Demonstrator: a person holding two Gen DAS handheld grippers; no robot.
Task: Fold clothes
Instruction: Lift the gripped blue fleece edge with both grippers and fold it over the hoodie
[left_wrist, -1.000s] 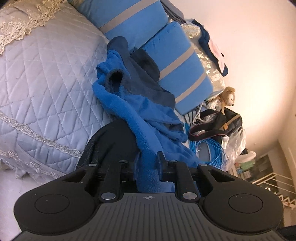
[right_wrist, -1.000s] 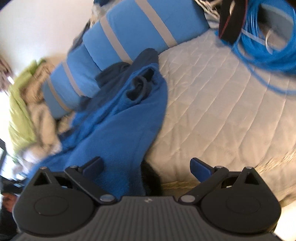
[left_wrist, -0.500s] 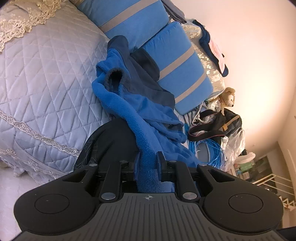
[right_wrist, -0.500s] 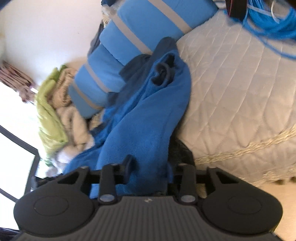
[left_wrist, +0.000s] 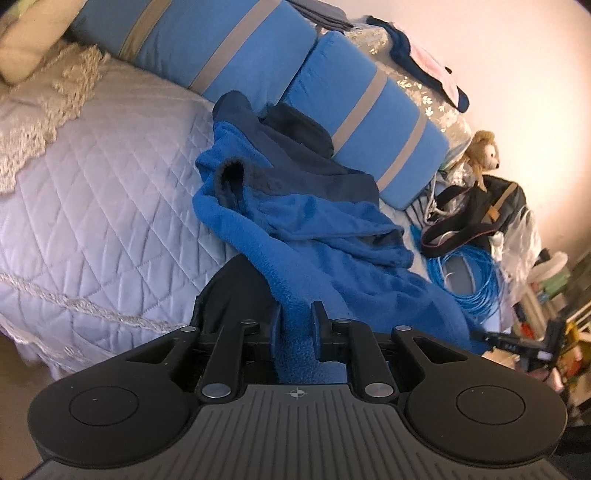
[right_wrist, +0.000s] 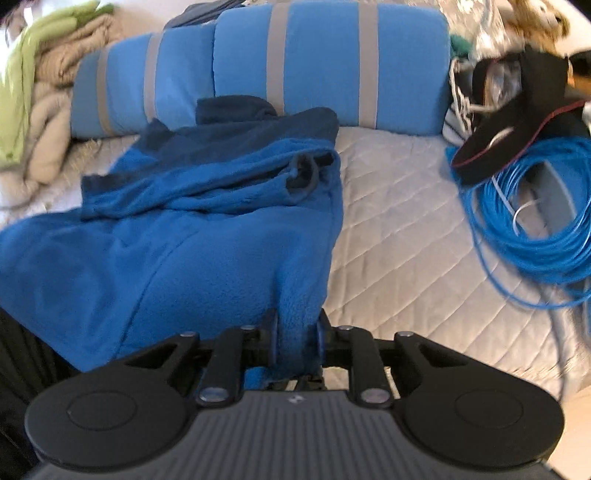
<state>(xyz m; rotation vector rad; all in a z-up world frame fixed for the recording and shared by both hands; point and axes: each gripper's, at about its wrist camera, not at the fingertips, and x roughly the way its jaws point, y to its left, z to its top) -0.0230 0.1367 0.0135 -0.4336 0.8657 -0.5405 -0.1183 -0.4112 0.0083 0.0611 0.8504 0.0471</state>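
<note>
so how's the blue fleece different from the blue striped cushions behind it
The blue fleece lies crumpled and loose across the quilt, while the striped cushions sit firm and rolled along the back. The fleece has dark navy panels; the cushions carry grey bands. The fleece is clamped by both the left gripper and the right gripper; the cushions are untouched. Both are bright blue.

Two striped blue pillows (right_wrist: 325, 66) sit at the back of the quilted bedspread (left_wrist: 92, 206), with a blue cable coil (right_wrist: 532, 221) and stuffed toy (left_wrist: 482, 151) nearby.
</note>
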